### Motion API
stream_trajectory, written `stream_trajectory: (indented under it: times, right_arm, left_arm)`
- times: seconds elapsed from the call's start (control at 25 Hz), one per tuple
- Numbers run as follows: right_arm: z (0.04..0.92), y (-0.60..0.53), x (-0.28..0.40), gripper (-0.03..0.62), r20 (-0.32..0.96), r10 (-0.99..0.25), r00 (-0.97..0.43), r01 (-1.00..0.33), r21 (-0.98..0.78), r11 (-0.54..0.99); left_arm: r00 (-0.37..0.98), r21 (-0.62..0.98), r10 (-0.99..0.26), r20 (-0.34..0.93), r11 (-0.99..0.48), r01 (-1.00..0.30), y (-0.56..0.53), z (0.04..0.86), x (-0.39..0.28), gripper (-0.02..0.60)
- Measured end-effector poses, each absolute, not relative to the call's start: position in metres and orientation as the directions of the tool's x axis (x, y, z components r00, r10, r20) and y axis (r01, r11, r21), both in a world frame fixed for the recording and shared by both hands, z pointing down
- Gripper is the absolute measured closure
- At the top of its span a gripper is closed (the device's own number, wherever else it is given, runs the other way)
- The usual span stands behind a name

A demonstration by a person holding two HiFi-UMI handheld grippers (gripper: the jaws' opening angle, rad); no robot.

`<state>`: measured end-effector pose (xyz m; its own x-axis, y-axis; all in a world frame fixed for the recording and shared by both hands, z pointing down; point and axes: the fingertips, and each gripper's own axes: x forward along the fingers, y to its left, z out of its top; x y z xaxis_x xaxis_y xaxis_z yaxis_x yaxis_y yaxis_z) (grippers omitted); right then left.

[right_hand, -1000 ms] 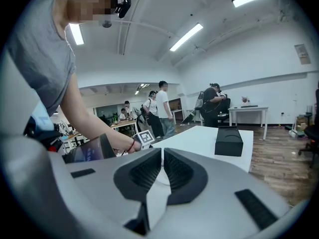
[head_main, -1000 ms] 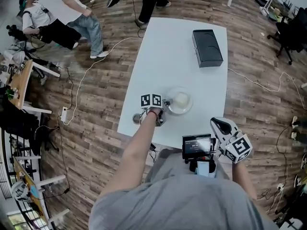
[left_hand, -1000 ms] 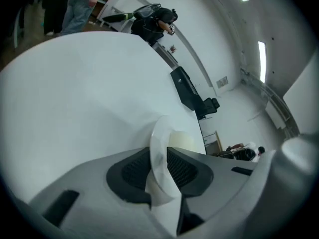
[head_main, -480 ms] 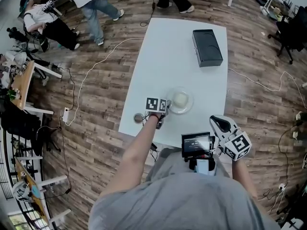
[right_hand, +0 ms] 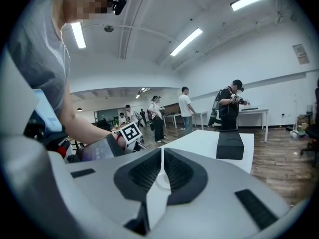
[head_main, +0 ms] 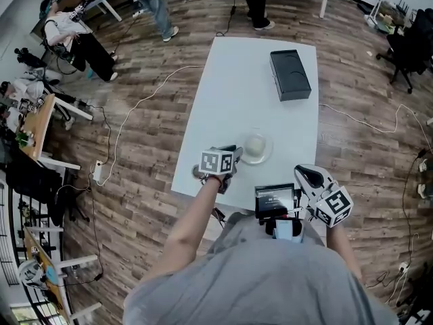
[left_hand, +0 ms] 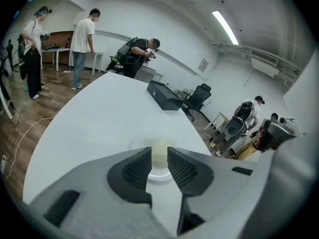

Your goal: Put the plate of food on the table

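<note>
On the white counter, near its front edge, one round plate sits flat, carrying one pale mound of food. The left tongs point at it with jaws a narrow gap apart, tips just short of the rim, gripping nothing. The right tongs hang off the counter, jaws pressed together and empty. One black box lies well beyond. The placing looks done. Next, I judge, the left tongs should back straight away without nudging the plate.

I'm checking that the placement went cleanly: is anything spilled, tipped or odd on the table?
Nothing stands out. The plate sits flat on the white table, with its food in the middle and no spill visible. The black box lies flat at the far end.
</note>
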<state>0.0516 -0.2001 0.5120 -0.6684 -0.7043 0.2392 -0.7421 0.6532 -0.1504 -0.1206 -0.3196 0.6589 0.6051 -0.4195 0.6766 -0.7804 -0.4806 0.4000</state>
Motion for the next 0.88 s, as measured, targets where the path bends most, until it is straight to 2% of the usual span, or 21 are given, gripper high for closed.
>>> stream_trajectory:
  times: [0.28, 0.48, 0.88]
  right_arm:
    - [0.503, -0.197, 0.058, 0.562, 0.212, -0.722, -0.659, -0.752, -0.146, 0.643]
    - [0.501, -0.191, 0.058, 0.562, 0.209, -0.725, -0.657, -0.753, -0.139, 0.643]
    - [0.494, -0.184, 0.047, 0.563, 0.207, -0.681, -0.702, -0.712, -0.162, 0.684]
  left_arm:
    - [0.663, 0.378, -0.458, 0.592, -0.569, -0.73, -0.295, 0.614, -0.113, 0.493]
    - [0.688, 0.343, -0.466, 0.556, -0.625, -0.701, -0.267, 0.591, -0.112, 0.561]
    - [0.739, 0.393, -0.493, 0.459, -0.633, -0.667, -0.217, 0.568, -0.104, 0.561]
